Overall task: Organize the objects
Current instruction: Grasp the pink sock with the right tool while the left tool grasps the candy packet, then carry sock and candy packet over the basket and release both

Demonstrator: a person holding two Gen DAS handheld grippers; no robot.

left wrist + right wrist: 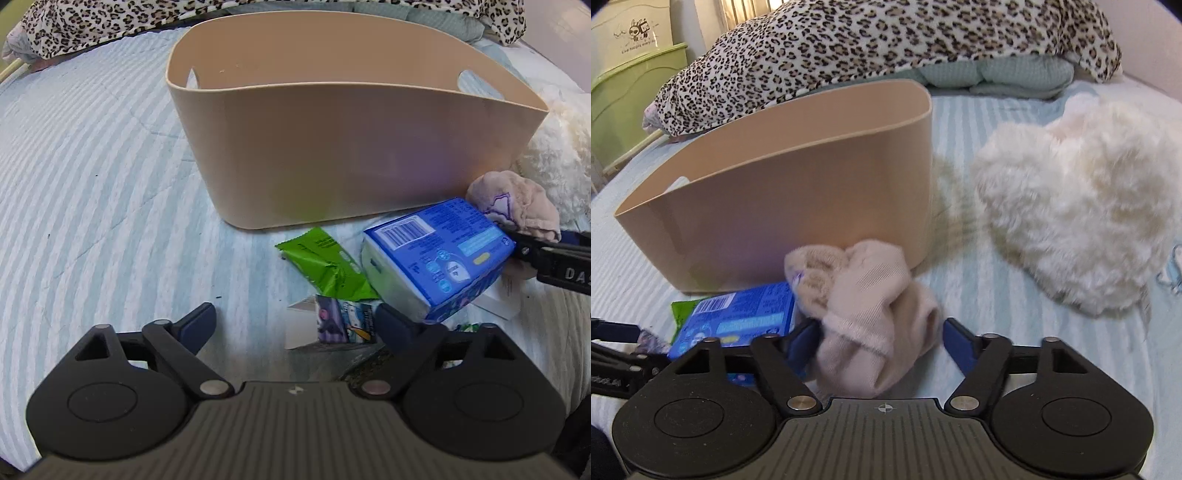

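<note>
A beige plastic bin (332,155) stands on the striped bed; it also shows in the right wrist view (798,206). In front of it lie a blue tissue pack (439,254), a green wrapper (325,266) and a small printed card packet (343,325). My left gripper (295,321) is open above the bed, its right finger beside the tissue pack. My right gripper (879,343) is open around a bundled pink sock (871,314), fingers on each side without clamping it. The sock (517,210) and right gripper's fingers (532,247) also show in the left wrist view.
A fluffy white plush (1078,218) lies right of the bin. A leopard-print blanket (886,40) and teal pillow (1015,74) lie at the head of the bed. A green cabinet (624,92) stands at far left.
</note>
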